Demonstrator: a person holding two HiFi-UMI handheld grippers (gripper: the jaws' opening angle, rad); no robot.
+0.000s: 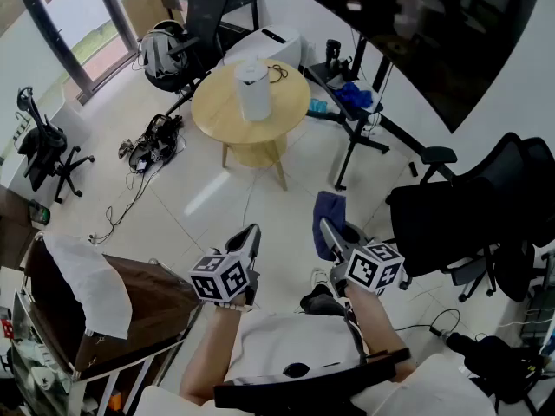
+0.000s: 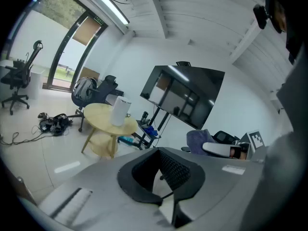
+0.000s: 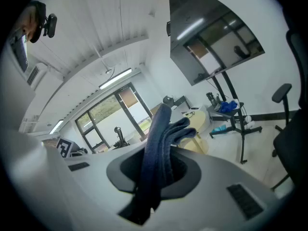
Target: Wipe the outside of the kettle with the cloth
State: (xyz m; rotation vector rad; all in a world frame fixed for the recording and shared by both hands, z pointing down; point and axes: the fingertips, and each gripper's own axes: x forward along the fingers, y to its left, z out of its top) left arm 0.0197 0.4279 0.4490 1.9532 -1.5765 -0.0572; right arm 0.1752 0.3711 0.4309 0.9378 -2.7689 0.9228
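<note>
A white kettle stands upright on a round wooden table across the room, far from both grippers. In the left gripper view the kettle shows small on that table. My left gripper is held near my body, shut with nothing in it. My right gripper is beside it, shut on a dark blue cloth that hangs down from the jaws. In the right gripper view the cloth stands up between the jaws and hides most of the table.
A black office chair stands close at my right. A screen on a wheeled stand is right of the table. Cables and gear lie on the floor at its left. A brown cabinet draped in white sits at my left.
</note>
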